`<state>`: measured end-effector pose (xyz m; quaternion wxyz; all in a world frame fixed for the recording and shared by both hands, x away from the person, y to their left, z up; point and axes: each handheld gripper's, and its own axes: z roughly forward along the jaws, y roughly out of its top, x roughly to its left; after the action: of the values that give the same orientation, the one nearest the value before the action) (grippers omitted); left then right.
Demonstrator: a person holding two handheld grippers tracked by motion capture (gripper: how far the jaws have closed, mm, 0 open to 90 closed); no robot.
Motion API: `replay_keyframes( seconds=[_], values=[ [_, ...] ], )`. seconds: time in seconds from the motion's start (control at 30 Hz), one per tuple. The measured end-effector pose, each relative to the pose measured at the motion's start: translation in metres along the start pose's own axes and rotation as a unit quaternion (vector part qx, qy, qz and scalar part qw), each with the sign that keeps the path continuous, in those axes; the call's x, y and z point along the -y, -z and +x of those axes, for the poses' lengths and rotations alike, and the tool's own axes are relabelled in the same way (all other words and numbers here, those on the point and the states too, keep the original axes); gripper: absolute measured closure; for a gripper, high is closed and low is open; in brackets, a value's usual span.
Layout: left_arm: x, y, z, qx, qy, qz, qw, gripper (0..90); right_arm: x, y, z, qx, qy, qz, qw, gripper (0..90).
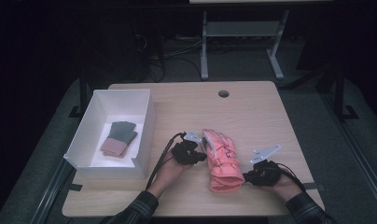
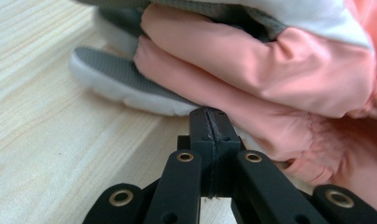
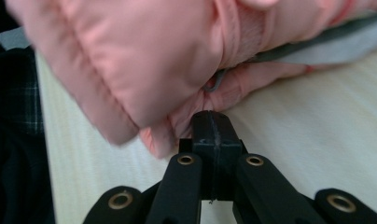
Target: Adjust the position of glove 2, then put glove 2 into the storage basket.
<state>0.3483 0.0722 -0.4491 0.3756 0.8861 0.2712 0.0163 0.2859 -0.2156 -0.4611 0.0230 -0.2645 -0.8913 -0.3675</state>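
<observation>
Pink padded gloves (image 1: 220, 161) lie stacked mid-table right of the white box (image 1: 147, 135), flanked by left gripper (image 2: 210, 122) and right gripper (image 3: 212, 123), both clenched empty, seemingly squaring the pair.

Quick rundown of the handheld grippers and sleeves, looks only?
Both the left gripper and the right gripper are black, with linkage arms on brass-coloured pivot rivets, a grey three-cornered plate on top and a black trailing cable. Sleeves are dark plaid.
</observation>
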Motion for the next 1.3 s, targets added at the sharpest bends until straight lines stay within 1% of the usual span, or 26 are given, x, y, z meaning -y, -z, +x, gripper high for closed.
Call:
replay_keyframes(
  seconds=[0.07, 0.1, 0.17, 0.2, 0.23, 0.3, 0.37, 0.47, 0.5, 0.57, 0.67, 0.77, 0.8, 0.9, 0.93, 0.97, 1.0, 1.03, 1.1, 1.13, 1.17, 1.23, 1.27, 1.3],
  values=[
    [0.000, 0.000, -0.001, 0.000, 0.000, 0.001, 1.0000, 89.7, -0.001, -0.003, 0.004, -0.004, 0.007, 0.001, 1.0000, 90.0],
    [0.000, 0.000, -0.002, 0.000, 0.003, -0.003, 1.0000, 89.7, -0.002, -0.004, 0.007, -0.005, 0.009, 0.001, 0.9999, 90.0],
    [-0.001, -0.001, -0.001, 0.005, 0.002, -0.003, 1.0000, 89.7, -0.005, -0.006, 0.011, -0.012, 0.010, -0.001, 0.9999, 90.0],
    [-0.001, 0.000, 0.000, 0.006, 0.001, -0.001, 1.0000, 89.7, -0.006, -0.008, 0.012, -0.012, 0.015, -0.002, 0.9998, 90.0],
    [-0.001, 0.000, 0.000, 0.008, 0.002, -0.004, 1.0000, 89.7, -0.007, -0.010, 0.015, -0.018, 0.011, -0.003, 0.9998, 90.0],
    [-0.002, -0.001, 0.001, 0.014, 0.002, -0.006, 0.9999, 89.8, -0.009, -0.013, 0.019, -0.021, 0.015, -0.003, 0.9997, 90.0],
    [-0.002, -0.002, 0.001, 0.017, 0.000, -0.003, 0.9999, 89.8, -0.010, -0.017, 0.024, -0.024, 0.020, -0.002, 0.9995, 90.0],
    [-0.001, -0.002, 0.000, 0.018, -0.002, 0.000, 0.9998, 89.7, -0.015, -0.023, 0.030, -0.027, 0.027, -0.001, 0.9993, 90.0],
    [-0.001, -0.001, 0.001, 0.019, -0.006, 0.000, 0.9998, 89.7, -0.017, -0.026, 0.033, -0.031, 0.029, -0.001, 0.9991, 90.0],
    [0.000, 0.001, 0.002, 0.022, -0.002, -0.004, 0.9998, 89.8, -0.021, -0.031, 0.036, -0.035, 0.034, 0.003, 0.9988, 90.0],
    [0.001, 0.004, 0.006, 0.019, -0.001, 0.000, 0.9998, 89.8, -0.026, -0.038, 0.042, -0.037, 0.037, 0.005, 0.9986, 90.0],
    [0.003, 0.008, 0.010, 0.011, 0.002, 0.002, 0.9999, 89.7, -0.031, -0.043, 0.046, -0.039, 0.042, 0.004, 0.9983, 90.0],
    [0.003, 0.012, 0.011, 0.006, 0.005, -0.001, 1.0000, 89.7, -0.032, -0.045, 0.048, -0.039, 0.043, 0.004, 0.9983, 90.0],
    [0.003, 0.014, 0.012, 0.002, 0.004, -0.002, 1.0000, 89.7, -0.035, -0.049, 0.051, -0.040, 0.048, 0.005, 0.9980, 90.0],
    [0.003, 0.015, 0.012, -0.001, 0.008, -0.005, 1.0000, 89.7, -0.036, -0.048, 0.052, -0.039, 0.049, 0.005, 0.9980, 90.0],
    [0.003, 0.017, 0.012, -0.003, 0.007, -0.001, 1.0000, 89.7, -0.035, -0.047, 0.052, -0.036, 0.049, 0.007, 0.9981, 90.0],
    [0.003, 0.018, 0.012, -0.005, 0.012, -0.007, 0.9999, 89.7, -0.034, -0.044, 0.050, -0.035, 0.048, 0.003, 0.9982, 90.0],
    [0.003, 0.021, 0.012, -0.007, 0.013, -0.007, 0.9999, 89.7, -0.032, -0.041, 0.049, -0.032, 0.043, -0.001, 0.9985, 90.0],
    [0.002, 0.025, 0.012, -0.012, 0.022, -0.013, 0.9996, 89.4, -0.028, -0.033, 0.046, -0.023, 0.038, -0.008, 0.9990, 89.7],
    [0.002, 0.029, 0.014, -0.012, 0.017, -0.008, 0.9997, 88.1, -0.026, -0.029, 0.044, -0.018, 0.033, -0.012, 0.9992, 86.0],
    [0.001, 0.032, 0.014, -0.015, 0.019, -0.008, 0.9997, 86.2, -0.024, -0.025, 0.043, -0.013, 0.028, -0.013, 0.9994, 82.4],
    [-0.001, 0.037, 0.012, -0.011, 0.027, -0.013, 0.9995, 80.4, -0.020, -0.018, 0.040, 0.004, 0.025, -0.018, 0.9995, 72.4],
    [-0.002, 0.040, 0.012, -0.014, 0.029, -0.017, 0.9993, 75.3, -0.018, -0.015, 0.039, 0.009, 0.016, -0.020, 0.9996, 66.0],
    [-0.004, 0.043, 0.011, -0.017, 0.036, -0.023, 0.9989, 70.1, -0.017, -0.013, 0.039, 0.021, 0.010, -0.023, 0.9994, 61.0]
  ],
)
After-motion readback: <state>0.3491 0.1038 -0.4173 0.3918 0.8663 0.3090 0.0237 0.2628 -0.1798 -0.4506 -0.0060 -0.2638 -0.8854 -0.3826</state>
